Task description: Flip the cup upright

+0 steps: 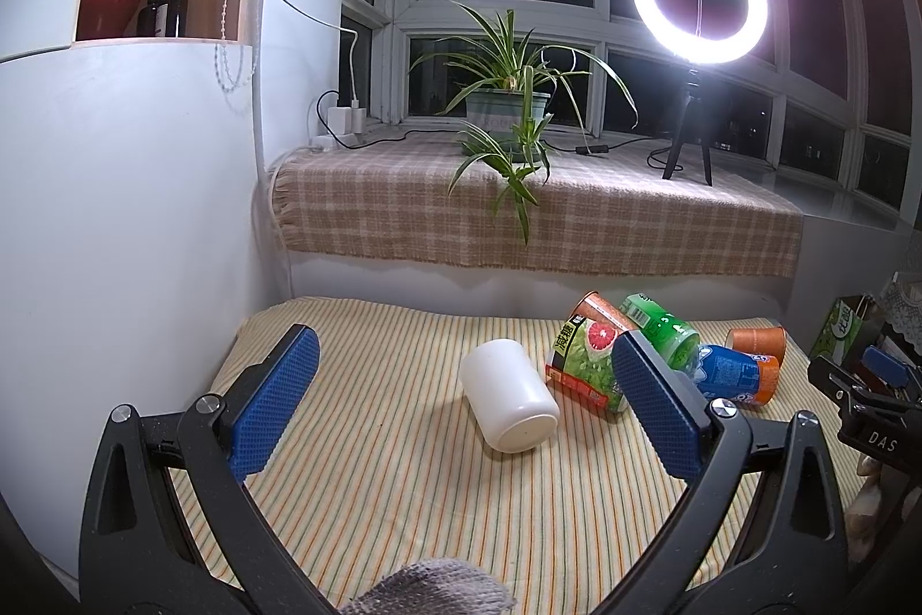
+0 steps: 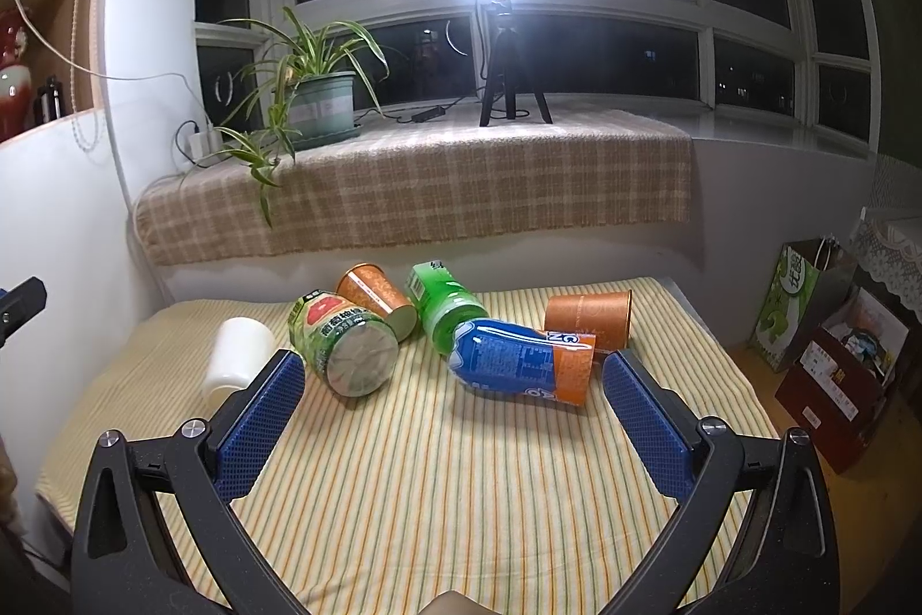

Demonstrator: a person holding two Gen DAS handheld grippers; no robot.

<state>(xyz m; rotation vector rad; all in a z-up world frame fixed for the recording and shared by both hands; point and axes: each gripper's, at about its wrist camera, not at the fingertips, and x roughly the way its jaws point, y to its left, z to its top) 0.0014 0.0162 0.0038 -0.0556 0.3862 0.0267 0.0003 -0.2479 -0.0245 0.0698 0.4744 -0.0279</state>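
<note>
Cup (image 1: 510,395): white, plain, lying on its side on the striped cloth (image 1: 403,500), flat end facing the camera, other end pointing away toward the window. Left wrist view first. Left gripper (image 1: 461,407) hovering short of the cup, blue fingers (image 1: 275,402) spread wide, nothing pinched, no contact. Cup sits roughly centred in the gap, a bit toward the right finger. Just beside the cup on its right: grapefruit-print cup (image 1: 588,361), also toppled, partly hidden by the right finger. Behind that, green cup (image 1: 662,327), blue-orange cup (image 1: 737,376), small orange cup (image 1: 756,342), all down.

Right wrist view. Right gripper (image 2: 454,413) spread too, empty, aimed at the cluster; blue-orange cup (image 2: 521,362) nearest, lying just ahead of the fingers. White cup (image 2: 239,355) at far left, partly hidden behind the left finger. Second orange cup (image 2: 377,298) tucked behind the grapefruit-print one (image 2: 346,350); one more (image 2: 588,321) on the right side.

Risks, judged only: round wall on soft cloth, likely to roll away if nudged off-centre before closing. Right finger of left gripper close to the grapefruit-print cup, could knock it or pinch both. Smooth plastic-looking wall, may slip in the pads during rotation. Cloth could bunch under the rim and tip the cup again on release.
</note>
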